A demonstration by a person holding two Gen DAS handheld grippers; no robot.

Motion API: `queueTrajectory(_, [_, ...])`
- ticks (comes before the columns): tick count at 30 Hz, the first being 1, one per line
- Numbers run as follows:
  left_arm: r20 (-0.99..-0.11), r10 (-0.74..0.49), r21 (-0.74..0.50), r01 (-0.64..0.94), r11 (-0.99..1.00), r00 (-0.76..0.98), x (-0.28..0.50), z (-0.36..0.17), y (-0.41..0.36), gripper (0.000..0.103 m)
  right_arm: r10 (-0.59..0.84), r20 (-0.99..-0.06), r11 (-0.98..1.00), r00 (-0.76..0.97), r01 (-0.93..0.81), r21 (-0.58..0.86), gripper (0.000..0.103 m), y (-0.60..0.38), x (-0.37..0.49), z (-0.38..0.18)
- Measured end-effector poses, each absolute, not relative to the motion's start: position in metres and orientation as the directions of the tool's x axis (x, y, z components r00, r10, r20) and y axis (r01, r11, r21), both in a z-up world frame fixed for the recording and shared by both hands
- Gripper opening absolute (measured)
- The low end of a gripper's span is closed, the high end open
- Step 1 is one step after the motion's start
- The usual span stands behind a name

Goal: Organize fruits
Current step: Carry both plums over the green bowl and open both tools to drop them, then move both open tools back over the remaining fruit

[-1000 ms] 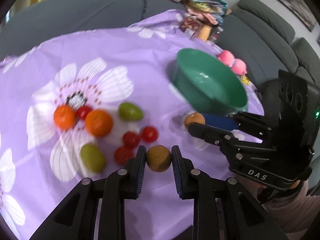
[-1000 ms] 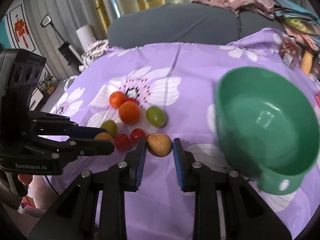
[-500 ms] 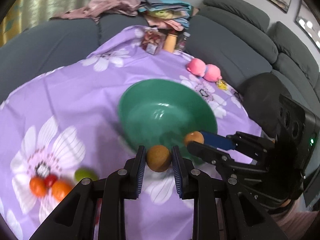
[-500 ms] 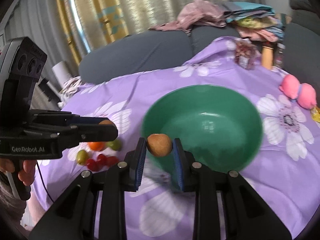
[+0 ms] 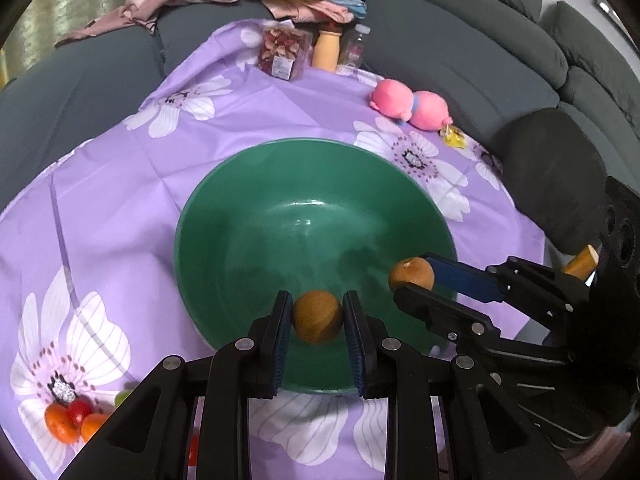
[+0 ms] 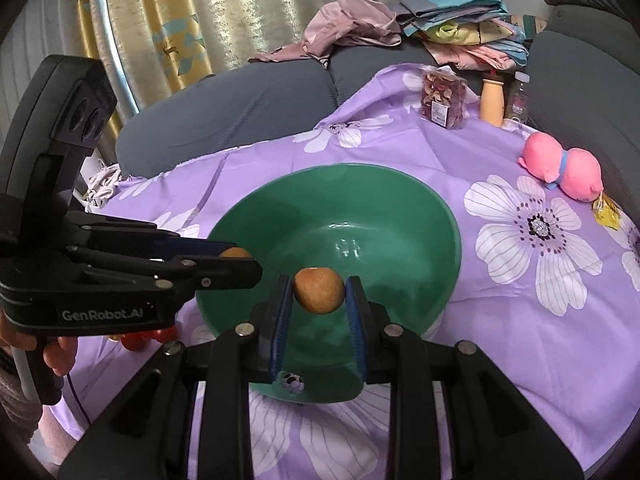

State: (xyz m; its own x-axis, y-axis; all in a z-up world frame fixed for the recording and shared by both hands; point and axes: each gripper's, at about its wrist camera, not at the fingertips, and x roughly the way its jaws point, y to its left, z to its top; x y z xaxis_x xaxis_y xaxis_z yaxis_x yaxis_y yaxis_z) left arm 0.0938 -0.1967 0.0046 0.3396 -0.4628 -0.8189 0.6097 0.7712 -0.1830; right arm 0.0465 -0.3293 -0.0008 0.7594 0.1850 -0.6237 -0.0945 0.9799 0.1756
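Both claws grip brown fruit over the empty bowl; loose fruit waits at eight o'clock.

Left claw holds one fruit, right claw another.

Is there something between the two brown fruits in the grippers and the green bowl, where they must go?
Nothing visible. Both brown fruits hang over the green bowl, whose inside shows no contents.

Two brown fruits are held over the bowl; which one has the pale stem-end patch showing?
The brown fruit in the right gripper; it is smoother and more orange. The left gripper's fruit is duller, rougher, with no patch visible.
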Motion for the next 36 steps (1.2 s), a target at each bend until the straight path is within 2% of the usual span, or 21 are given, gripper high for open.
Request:
queueTrajectory(6, [-0.819, -0.44, -0.166, 0.582, 0.796, 0.368, 0.094, 0.008, -0.195, 0.027, 0.187, -0.621, 0.979, 0.761, -0.091, 0.183, 0.029, -0.329, 0.041, -0.001])
queueTrajectory(8, [-0.816, -0.439, -0.167, 0.574, 0.802, 0.377, 0.093, 0.011, -0.192, 0.031, 0.19, -0.617, 0.978, 0.764, -0.092, 0.188, 0.03, -0.329, 0.04, 0.0])
queueTrajectory(9, [-0.811, -0.437, -0.163, 0.568, 0.807, 0.389, 0.092, 0.014, -0.189, 0.041, 0.19, -0.615, 0.978, 0.765, -0.091, 0.189, 0.03, -0.329, 0.039, 0.001])
queueTrajectory(10, [-0.808, -0.434, -0.159, 0.563, 0.811, 0.398, 0.091, 0.016, -0.187, 0.055, 0.19, -0.613, 0.978, 0.767, -0.092, 0.189, 0.03, -0.328, 0.038, 0.002])
queueTrajectory(12, [-0.798, -0.433, -0.157, 0.55, 0.82, 0.418, 0.089, 0.02, -0.181, 0.065, 0.191, -0.61, 0.978, 0.769, -0.093, 0.188, 0.033, -0.326, 0.035, 0.003])
queueTrajectory(17, [-0.785, -0.417, -0.152, 0.51, 0.847, 0.459, 0.083, 0.029, -0.159, 0.074, 0.195, -0.603, 0.978, 0.773, -0.103, 0.184, 0.039, -0.32, 0.029, 0.008])
queueTrajectory(22, [-0.769, -0.403, -0.164, 0.457, 0.874, 0.495, 0.07, 0.035, -0.127, 0.086, 0.202, -0.593, 0.977, 0.779, -0.117, 0.18, 0.053, -0.313, 0.019, 0.013])
queueTrajectory(27, [-0.768, -0.368, -0.155, 0.405, 0.901, 0.525, 0.056, 0.037, -0.101, 0.087, 0.201, -0.587, 0.978, 0.784, -0.123, 0.171, 0.067, -0.305, 0.008, 0.019])
queueTrajectory(29, [-0.768, -0.356, -0.155, 0.385, 0.91, 0.532, 0.051, 0.037, -0.091, 0.091, 0.203, -0.585, 0.977, 0.785, -0.127, 0.168, 0.07, -0.301, 0.005, 0.02])
queueTrajectory(30, [-0.767, -0.353, -0.156, 0.378, 0.913, 0.536, 0.05, 0.037, -0.088, 0.097, 0.205, -0.584, 0.977, 0.785, -0.13, 0.168, 0.071, -0.299, 0.003, 0.021])
queueTrajectory(31, [-0.763, -0.35, -0.157, 0.368, 0.916, 0.543, 0.047, 0.038, -0.083, 0.099, 0.209, -0.584, 0.977, 0.784, -0.135, 0.167, 0.071, -0.297, 0.002, 0.022])
queueTrajectory(33, [-0.76, -0.346, -0.162, 0.354, 0.921, 0.55, 0.042, 0.038, -0.075, 0.099, 0.218, -0.583, 0.975, 0.783, -0.147, 0.167, 0.076, -0.292, -0.001, 0.024])
queueTrajectory(36, [-0.764, -0.333, -0.164, 0.334, 0.928, 0.552, 0.035, 0.036, -0.064, 0.099, 0.23, -0.582, 0.973, 0.78, -0.166, 0.161, 0.077, -0.285, -0.005, 0.026])
